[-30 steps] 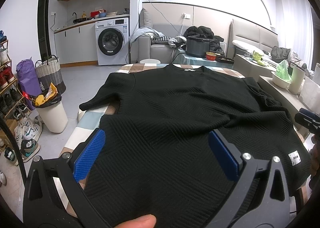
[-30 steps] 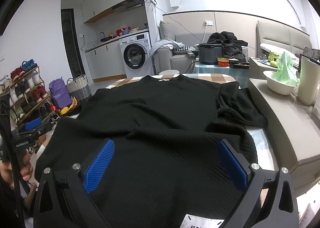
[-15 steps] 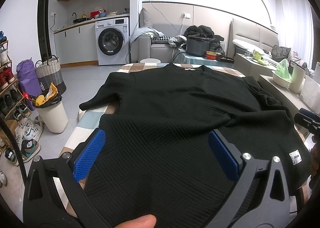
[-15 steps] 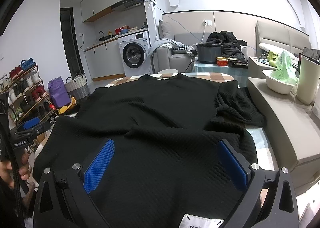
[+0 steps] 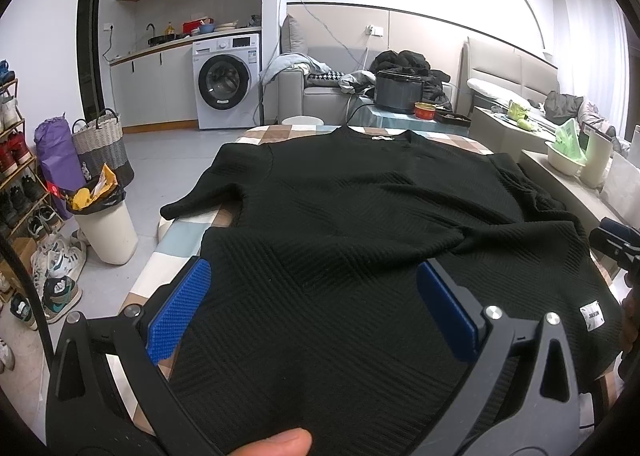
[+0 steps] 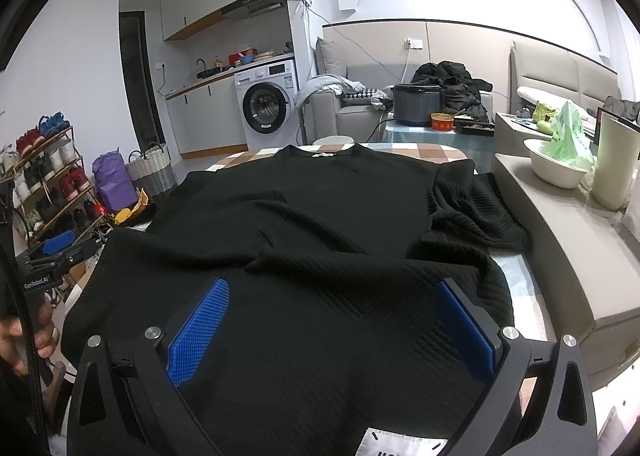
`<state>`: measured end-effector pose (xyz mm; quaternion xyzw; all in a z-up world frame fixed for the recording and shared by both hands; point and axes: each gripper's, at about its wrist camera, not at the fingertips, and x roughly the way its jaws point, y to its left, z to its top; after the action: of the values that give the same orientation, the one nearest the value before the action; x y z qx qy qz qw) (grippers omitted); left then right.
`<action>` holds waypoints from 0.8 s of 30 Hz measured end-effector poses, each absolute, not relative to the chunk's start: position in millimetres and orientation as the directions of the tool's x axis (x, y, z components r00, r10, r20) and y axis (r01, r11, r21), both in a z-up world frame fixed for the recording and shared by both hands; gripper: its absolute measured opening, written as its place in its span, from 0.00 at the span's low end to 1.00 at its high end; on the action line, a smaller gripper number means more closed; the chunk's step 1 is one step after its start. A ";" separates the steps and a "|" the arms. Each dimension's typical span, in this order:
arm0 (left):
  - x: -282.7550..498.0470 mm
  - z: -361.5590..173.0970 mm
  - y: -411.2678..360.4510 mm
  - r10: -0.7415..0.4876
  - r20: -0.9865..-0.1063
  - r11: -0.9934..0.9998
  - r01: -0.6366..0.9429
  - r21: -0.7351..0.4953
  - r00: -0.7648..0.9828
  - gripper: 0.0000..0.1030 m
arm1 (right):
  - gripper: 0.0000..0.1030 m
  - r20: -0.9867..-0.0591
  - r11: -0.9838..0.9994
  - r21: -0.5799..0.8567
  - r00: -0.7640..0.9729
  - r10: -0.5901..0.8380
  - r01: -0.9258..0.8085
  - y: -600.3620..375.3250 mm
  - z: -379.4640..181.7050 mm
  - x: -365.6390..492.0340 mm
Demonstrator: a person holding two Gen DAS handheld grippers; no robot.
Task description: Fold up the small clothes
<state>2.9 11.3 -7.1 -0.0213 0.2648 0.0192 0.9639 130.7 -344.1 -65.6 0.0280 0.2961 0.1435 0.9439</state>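
My left gripper sits low over the near hem of the black sweater, jaws spread wide, blue pads well apart with only fabric showing between them, nothing pinched. My fingertip shows at the bottom edge of the left view, under the gripper body. Can't tell if the pads touch the cloth or hang just above it.

My right gripper has the same pose: pointed forward along the sweater, level, jaws spread, blue pads apart, holding nothing. It's at the hem's right end, with the white label just under it. In the right view my left hand shows at the far left edge, wrapped round the other tool's handle.

The sweater lies flat, front up, on the checked table, hem toward me, collar at the far end. There's a raised fold across the middle. The left sleeve drapes off the table edge; the right sleeve is bunched on the table beside the body.

Further out: white bin and shoe rack on the floor left, white bowl on the side counter right. Washing machine and sofa at the back.
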 end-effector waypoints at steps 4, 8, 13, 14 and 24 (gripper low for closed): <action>4.3 -10.1 13.2 0.025 -0.512 0.998 -0.047 -0.030 0.859 1.00 | 1.00 -0.547 0.959 0.133 0.787 0.283 -0.252 -344.2 -65.4 130.7; 5.8 -12.2 15.1 0.028 -0.518 0.998 -0.051 -0.030 0.855 1.00 | 1.00 -0.548 0.964 0.129 0.793 0.266 -0.234 -346.6 -66.0 131.9; 9.0 -14.1 16.6 0.036 -0.519 0.998 -0.060 -0.030 0.854 1.00 | 1.00 -0.567 0.979 0.112 0.799 0.202 -0.168 -349.6 -69.2 139.4; 10.0 -14.8 17.3 0.040 -0.521 0.998 -0.065 -0.028 0.853 1.00 | 1.00 -0.568 0.979 0.118 0.797 0.205 -0.168 -350.3 -69.4 140.4; 25.3 -15.5 30.8 0.055 -0.530 0.994 -0.094 -0.047 0.846 1.00 | 1.00 -0.614 0.988 0.092 0.774 0.157 -0.127 -355.9 -68.5 161.3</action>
<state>25.3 30.8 -15.5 -0.0357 0.2746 0.0386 0.9601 161.3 -355.9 -68.5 0.0228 0.3278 0.0755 0.9414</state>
